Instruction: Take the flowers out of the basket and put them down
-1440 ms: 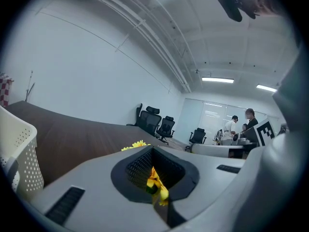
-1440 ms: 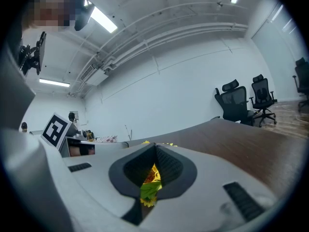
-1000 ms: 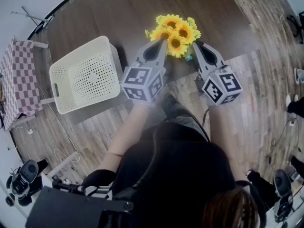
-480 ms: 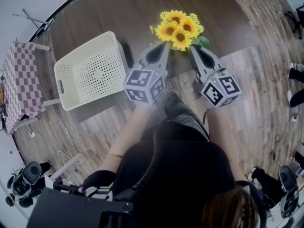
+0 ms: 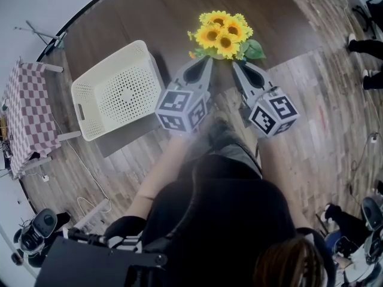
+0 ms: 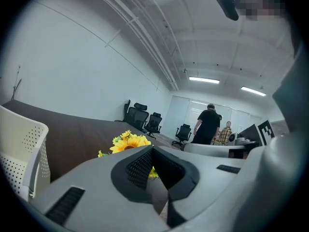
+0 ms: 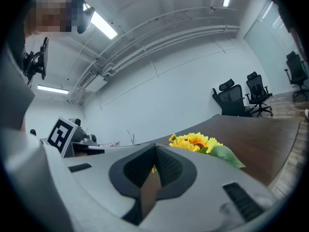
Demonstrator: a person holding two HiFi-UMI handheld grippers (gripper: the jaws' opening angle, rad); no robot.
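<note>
Head view: the flowers (image 5: 224, 34) are out of the basket (image 5: 119, 91) and over the dark counter (image 5: 149, 17), straight ahead of both my tools. The basket stands well apart to the left, with nothing in it. My left gripper (image 5: 205, 58) and right gripper (image 5: 235, 64) converge under the bunch. The blooms point away from me and the stem end lies toward my tips, hidden behind them. Neither side looks nearer.

Left gripper view: my jaws are pressed together with nothing pinched that I can see. The flowers (image 6: 128, 143) rise just over the left jaw, ahead and a little left, and the basket (image 6: 19, 149) is at the far left edge.

Right gripper view: these jaws are also closed together. The flowers (image 7: 195, 141) sit just past the tips, ahead and slightly right, so I judge the bunch lies between my two tools.
</note>
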